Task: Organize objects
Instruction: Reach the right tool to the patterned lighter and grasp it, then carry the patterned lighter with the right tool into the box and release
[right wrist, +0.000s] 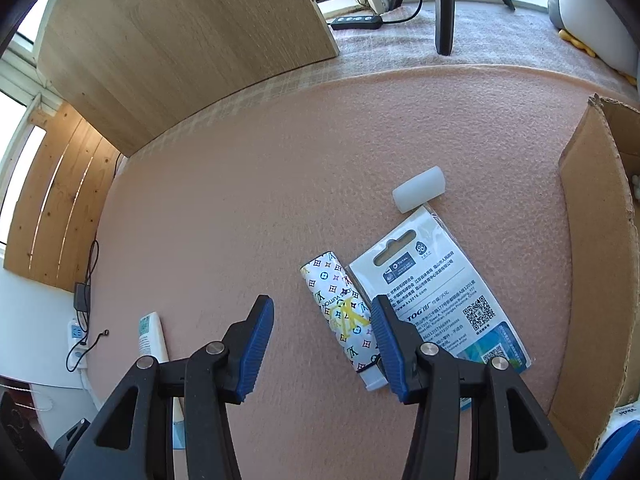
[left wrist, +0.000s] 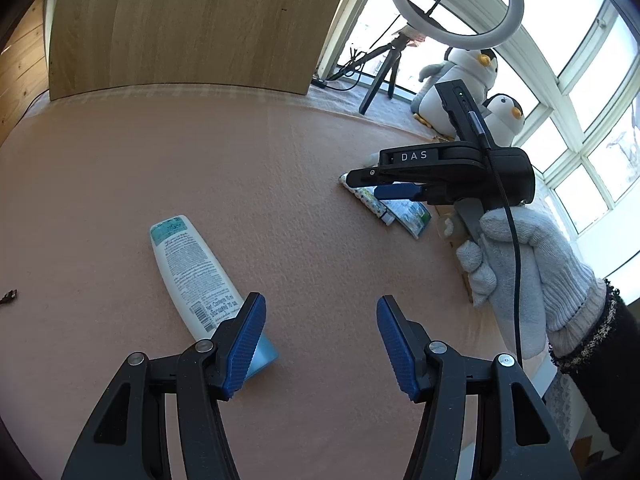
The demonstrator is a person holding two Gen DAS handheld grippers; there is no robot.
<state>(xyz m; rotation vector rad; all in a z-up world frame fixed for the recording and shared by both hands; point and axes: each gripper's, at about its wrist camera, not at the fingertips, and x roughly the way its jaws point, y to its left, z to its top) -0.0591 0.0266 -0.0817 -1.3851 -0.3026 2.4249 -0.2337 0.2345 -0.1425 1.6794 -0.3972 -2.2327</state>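
Observation:
A white lotion tube (left wrist: 196, 276) with a teal cap lies on the pink mat, its cap end under my left gripper's left finger. My left gripper (left wrist: 320, 346) is open with nothing between its pads. A white patterned tube (right wrist: 344, 316) lies beside a flat printed packet (right wrist: 436, 292), and a small white cylinder (right wrist: 418, 189) rests beyond them. My right gripper (right wrist: 322, 350) hangs open over the patterned tube, whose lower end passes behind the right finger. In the left wrist view the right gripper (left wrist: 376, 184), held by a gloved hand (left wrist: 516, 264), hovers above the patterned tube (left wrist: 366, 196) and packet (left wrist: 412, 214).
An open cardboard box (right wrist: 592, 240) stands at the mat's right edge. A wooden board (left wrist: 180, 24) leans at the back. A ring light on a tripod (left wrist: 452, 4) and plush penguins (left wrist: 468, 76) sit by the window. A power strip (right wrist: 76, 340) lies off the left edge.

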